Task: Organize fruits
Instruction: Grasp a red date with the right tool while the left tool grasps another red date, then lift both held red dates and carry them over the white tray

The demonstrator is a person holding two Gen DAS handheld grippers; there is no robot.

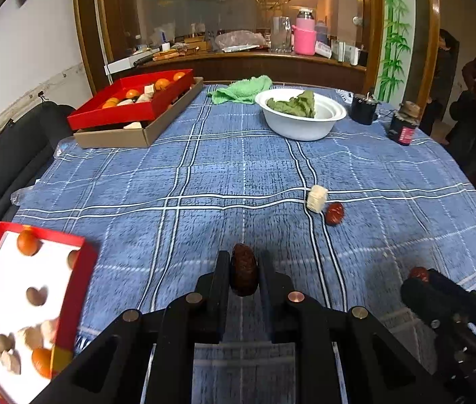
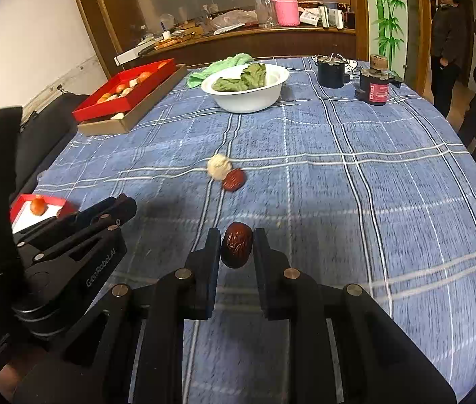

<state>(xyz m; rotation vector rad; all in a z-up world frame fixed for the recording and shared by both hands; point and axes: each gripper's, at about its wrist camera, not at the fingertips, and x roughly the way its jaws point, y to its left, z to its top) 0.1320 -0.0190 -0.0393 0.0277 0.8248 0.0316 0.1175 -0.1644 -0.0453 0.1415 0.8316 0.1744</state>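
Dates pinched one per claw, left gripper [image 1: 244,274] clamping a date [image 1: 244,269] upright, right gripper [image 2: 236,249] likewise on another [image 2: 236,247]; red tray [image 1: 79,282] at table's near-left edge, nearer left hand.

"GenRobot.AI" printed on left tool [image 2: 69,217] body

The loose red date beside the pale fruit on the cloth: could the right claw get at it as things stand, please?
Probably not yet: the way to the loose red date is free, but the right claw is shut on another date.
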